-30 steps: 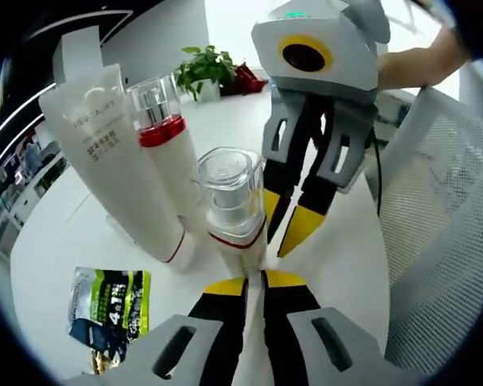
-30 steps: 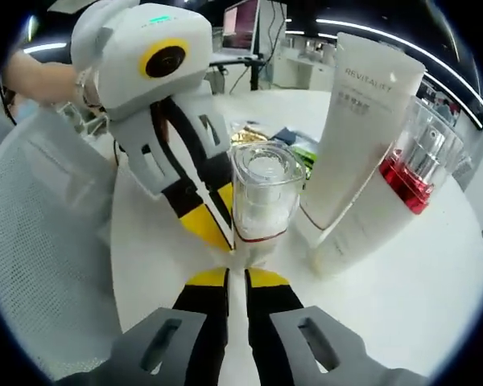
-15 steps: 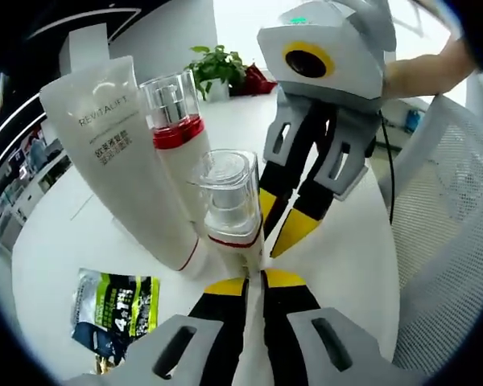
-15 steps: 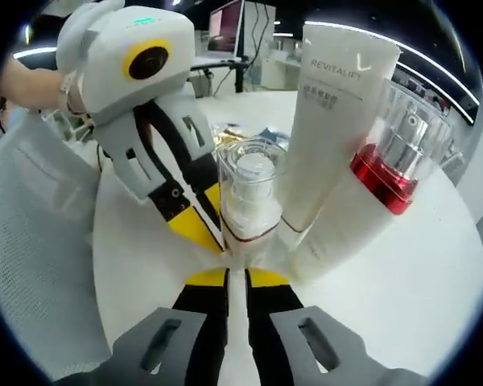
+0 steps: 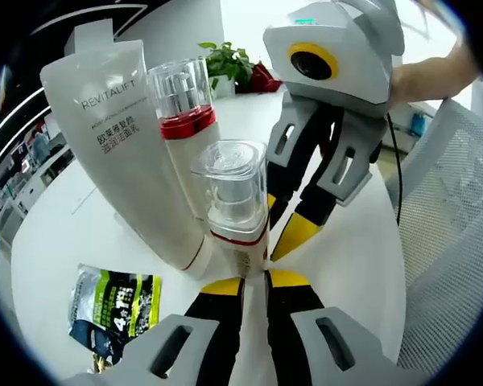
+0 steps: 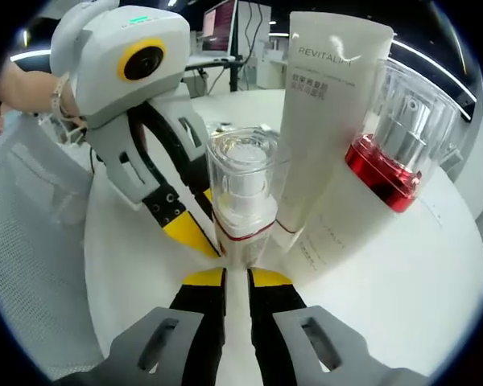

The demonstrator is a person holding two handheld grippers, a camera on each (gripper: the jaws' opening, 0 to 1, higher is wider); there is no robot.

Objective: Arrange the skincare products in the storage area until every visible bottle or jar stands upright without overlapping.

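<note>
Pump bottle (image 5: 235, 211) with clear cap stands upright on white table (image 5: 72, 233), pinched low down from both sides; left gripper (image 5: 253, 283) has its yellow-tipped jaws clamped on the base; right gripper (image 6: 236, 277) likewise clenched on it from the opposite side; tube (image 5: 121, 137) marked REVITALIFT and red-collared bottle (image 5: 185, 121) stand just behind, leaning close together, near touching the pump bottle; green snack packet (image 5: 113, 310) lies flat on table; plant (image 5: 229, 63) far back; mesh chair (image 5: 451, 217) beside table.
</note>
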